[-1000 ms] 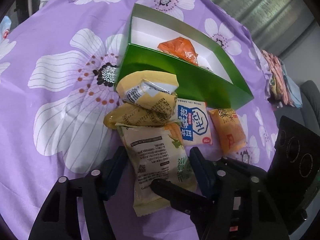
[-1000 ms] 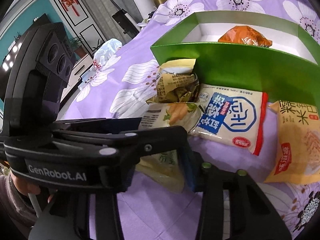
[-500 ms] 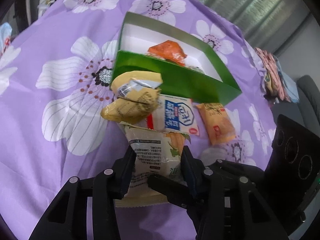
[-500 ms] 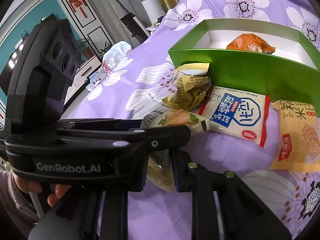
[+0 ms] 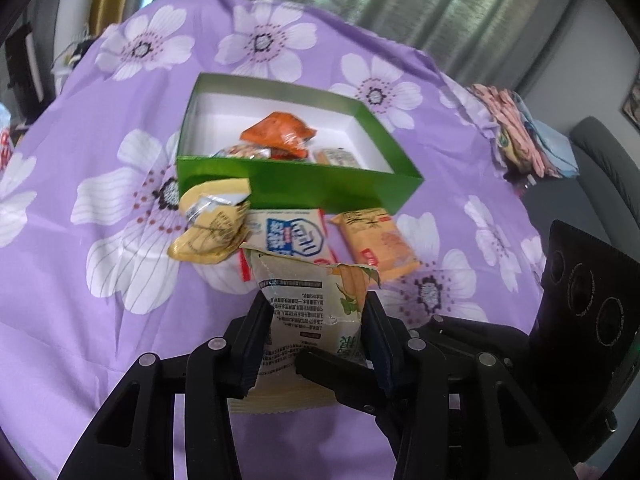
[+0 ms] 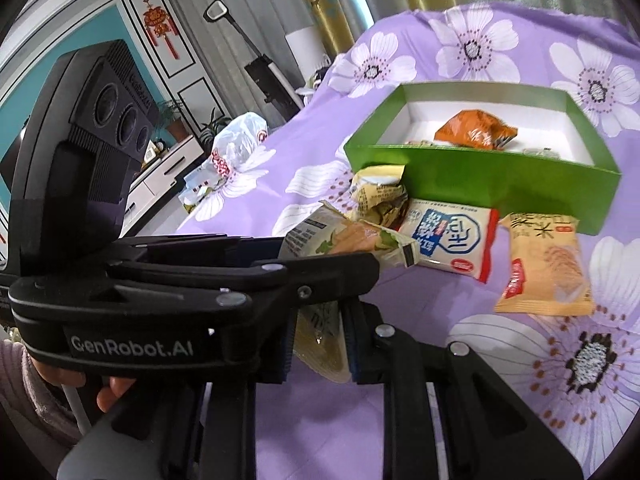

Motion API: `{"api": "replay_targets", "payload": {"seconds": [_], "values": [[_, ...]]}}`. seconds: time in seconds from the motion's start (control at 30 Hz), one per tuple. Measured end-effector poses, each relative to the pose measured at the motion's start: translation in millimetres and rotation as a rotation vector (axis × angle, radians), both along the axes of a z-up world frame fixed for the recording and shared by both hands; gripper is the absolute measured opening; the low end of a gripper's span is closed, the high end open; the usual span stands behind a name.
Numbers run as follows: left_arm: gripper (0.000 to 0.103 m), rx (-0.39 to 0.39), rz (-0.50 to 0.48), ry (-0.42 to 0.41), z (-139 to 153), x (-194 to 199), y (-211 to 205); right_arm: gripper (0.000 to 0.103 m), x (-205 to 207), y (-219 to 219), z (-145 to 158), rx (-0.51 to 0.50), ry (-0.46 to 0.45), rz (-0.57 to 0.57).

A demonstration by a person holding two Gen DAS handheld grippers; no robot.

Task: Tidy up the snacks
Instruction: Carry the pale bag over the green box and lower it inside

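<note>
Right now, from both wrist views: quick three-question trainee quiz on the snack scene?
1. True or false: the cream snack packet with the carrot picture is clamped by both the left gripper and the right gripper.
2. Which lies inside the green cardboard box? A) orange crinkled packet B) blue-and-white biscuit packet C) pale orange cracker packet
3. Fill in: the crumpled yellow wrappers lie on the ___ flowered cloth.

Key: 1 true; 2 A; 3 purple.
</note>
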State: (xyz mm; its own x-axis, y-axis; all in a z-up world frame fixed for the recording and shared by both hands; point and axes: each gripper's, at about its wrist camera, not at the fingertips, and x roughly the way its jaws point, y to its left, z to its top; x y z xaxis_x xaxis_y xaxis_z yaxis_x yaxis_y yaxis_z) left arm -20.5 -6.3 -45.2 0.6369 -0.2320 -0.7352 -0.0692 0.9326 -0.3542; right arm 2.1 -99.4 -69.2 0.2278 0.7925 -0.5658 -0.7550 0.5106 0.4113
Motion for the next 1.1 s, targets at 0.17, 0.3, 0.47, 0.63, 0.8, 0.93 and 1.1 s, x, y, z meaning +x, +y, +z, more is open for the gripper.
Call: {"api": "replay_targets", "payload": {"seconds": [0.17, 0.3, 0.47, 0.63, 0.8, 0.93, 1.1], "values": [[0.046, 0.037, -0.027, -0.029, 13, 1, -14, 0.021, -1, -12, 9, 0.033, -0.021, -0.025], [0.046, 0.058, -0.045, -0.047, 20, 6, -21, 0.021, 0, -19, 13, 0.054, -0.036, -0.045], [0.046, 0.072, -0.062, -0.065, 27, 18, -27, 0.021, 7, -24, 18, 0.069, -0.054, -0.067], [0.046, 0.085, -0.076, -0.084, 33, 32, -28, 0.022, 19, -28, 22, 0.081, -0.068, -0.084], [0.046, 0.092, -0.083, -0.098, 37, 49, -26, 0.022, 36, -27, 27, 0.092, -0.082, -0.097], [0.046, 0.077, -0.086, -0.111, 42, 68, -20, 0.022, 51, -24, 31, 0.092, -0.097, -0.108], [0.046, 0.064, -0.093, -0.129, 48, 95, -10, 0.022, 81, -19, 38, 0.104, -0.110, -0.126]]}}
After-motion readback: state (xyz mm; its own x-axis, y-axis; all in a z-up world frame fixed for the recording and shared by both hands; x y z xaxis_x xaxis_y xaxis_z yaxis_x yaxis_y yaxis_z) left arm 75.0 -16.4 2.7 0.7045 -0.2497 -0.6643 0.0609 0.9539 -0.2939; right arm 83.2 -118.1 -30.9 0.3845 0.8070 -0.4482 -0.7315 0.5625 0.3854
